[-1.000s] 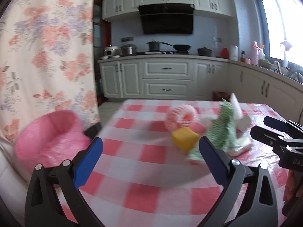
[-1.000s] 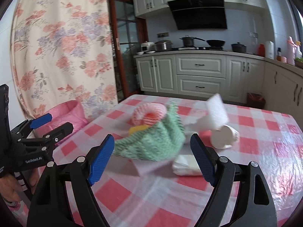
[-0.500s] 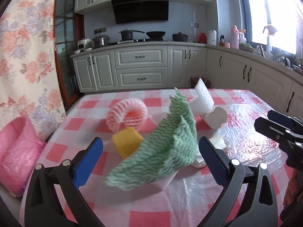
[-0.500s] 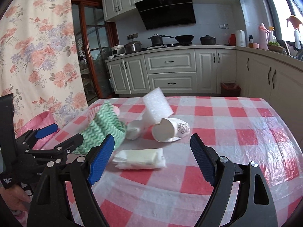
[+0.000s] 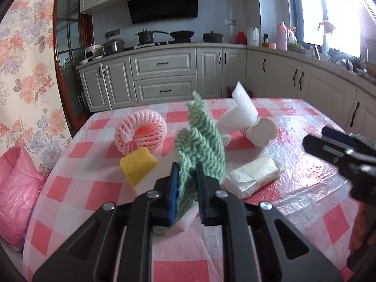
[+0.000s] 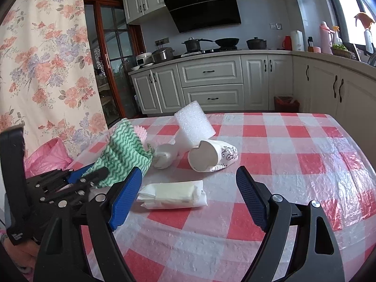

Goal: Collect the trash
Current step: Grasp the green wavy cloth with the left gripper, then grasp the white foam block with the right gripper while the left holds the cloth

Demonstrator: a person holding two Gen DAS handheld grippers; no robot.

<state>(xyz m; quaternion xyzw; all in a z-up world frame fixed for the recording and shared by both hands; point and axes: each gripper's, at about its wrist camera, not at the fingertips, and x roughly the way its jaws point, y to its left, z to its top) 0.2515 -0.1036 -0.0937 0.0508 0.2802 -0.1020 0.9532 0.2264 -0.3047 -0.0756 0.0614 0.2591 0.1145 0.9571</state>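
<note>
Both jaws differ: left gripper (image 5: 186,183) pinches half-hidden green cloth (image 5: 202,141); right gripper (image 6: 189,196) wide.

Sponge (image 5: 138,164) left of cloth (image 5: 202,141); packet (image 5: 253,176) right, seemingly touching.

Daylight poured through the window (image 5: 338,11) at right, blown out white. Glare shone on the table (image 5: 305,188) plastic. Focus was sharp; fisheye bending and dark vignetting marked the corners.

Pink foam net (image 6: 140,133) mostly hidden behind green wavy cloth (image 6: 122,155), pink bag (image 5: 16,188) cut off left of that cloth
</note>
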